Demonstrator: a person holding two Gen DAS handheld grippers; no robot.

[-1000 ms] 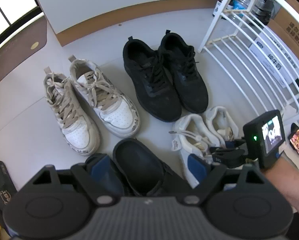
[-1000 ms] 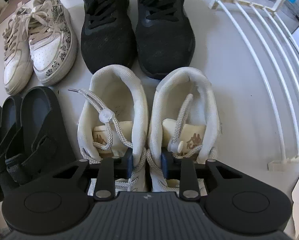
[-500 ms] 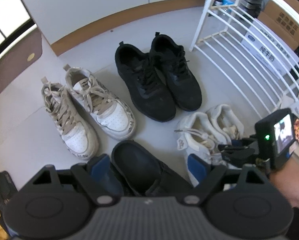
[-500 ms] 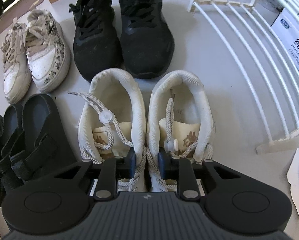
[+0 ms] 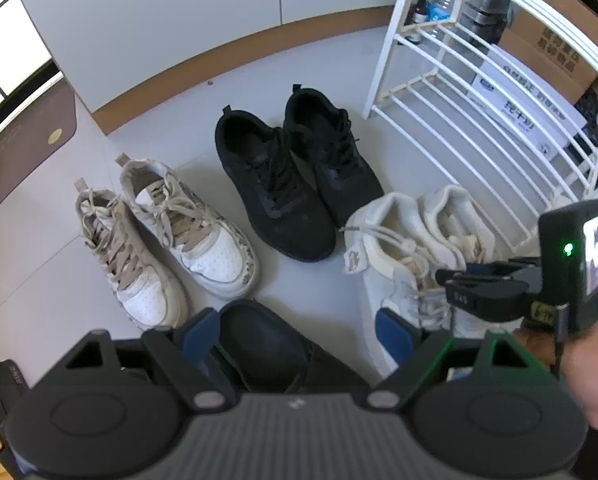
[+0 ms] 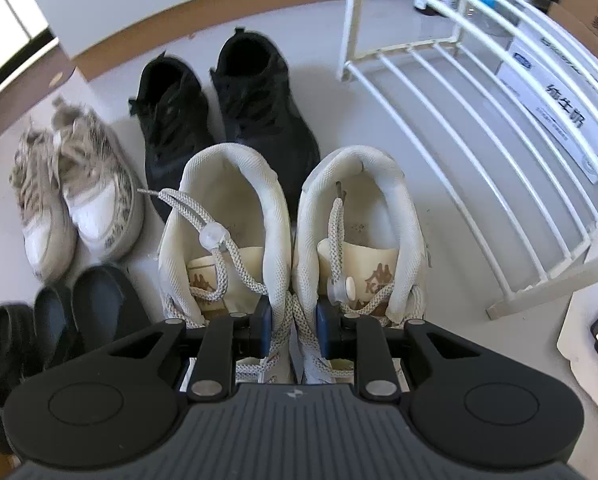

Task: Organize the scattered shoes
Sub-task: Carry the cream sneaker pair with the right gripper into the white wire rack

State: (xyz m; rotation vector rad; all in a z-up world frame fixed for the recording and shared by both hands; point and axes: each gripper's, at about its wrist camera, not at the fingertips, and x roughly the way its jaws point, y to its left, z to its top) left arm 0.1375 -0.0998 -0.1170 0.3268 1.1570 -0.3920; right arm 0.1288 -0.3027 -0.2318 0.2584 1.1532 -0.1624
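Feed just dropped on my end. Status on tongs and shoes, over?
Right tongs shut on cream sneakers, pinching both inner collars together. Left tongs open, empty, above black sandal. White rack at right, path there unobstructed.

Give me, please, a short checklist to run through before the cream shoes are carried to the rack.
1. Right gripper shut on both cream shoes by their inner collars: ok.
2. Both shoes level and together: ok.
3. Loose lace free of the black sneakers: cannot tell.
4. Rack bottom shelf free: ok.
5. Left gripper open, out of the path: ok.
6. Shoes off the floor: cannot tell.
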